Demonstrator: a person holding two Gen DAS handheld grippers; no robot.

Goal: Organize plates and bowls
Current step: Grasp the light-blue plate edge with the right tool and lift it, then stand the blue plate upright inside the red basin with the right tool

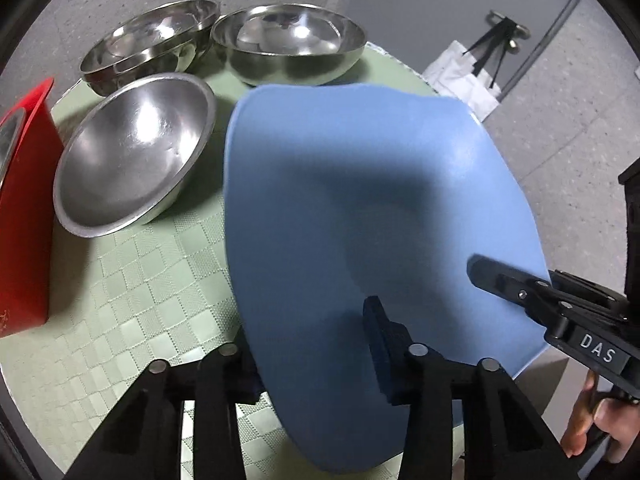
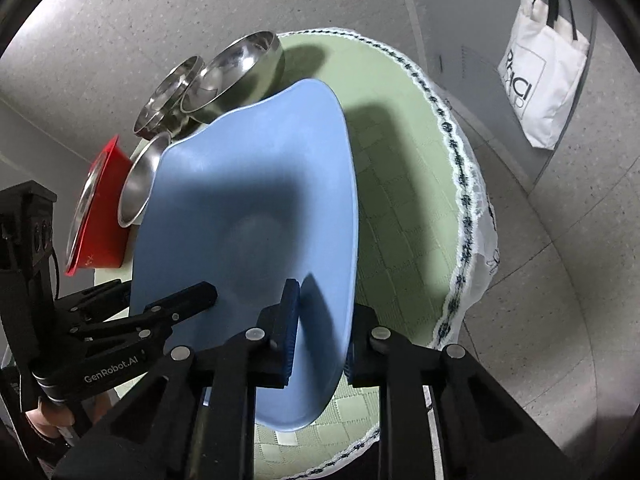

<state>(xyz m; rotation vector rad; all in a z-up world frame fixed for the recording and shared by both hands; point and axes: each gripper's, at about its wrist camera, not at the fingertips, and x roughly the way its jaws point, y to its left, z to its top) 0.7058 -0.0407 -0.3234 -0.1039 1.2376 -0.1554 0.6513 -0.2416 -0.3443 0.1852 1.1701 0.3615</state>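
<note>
A large blue plate is held tilted above the green checked mat. My left gripper is shut on its near rim. My right gripper is shut on the plate's opposite rim; it also shows in the left wrist view at the right edge. The left gripper shows in the right wrist view at the plate's left rim. Three steel bowls stand behind: one near left, one far left, one far middle.
A red container stands at the mat's left edge. The round table's trimmed edge drops to a grey floor on the right. A white tote bag hangs by the wall.
</note>
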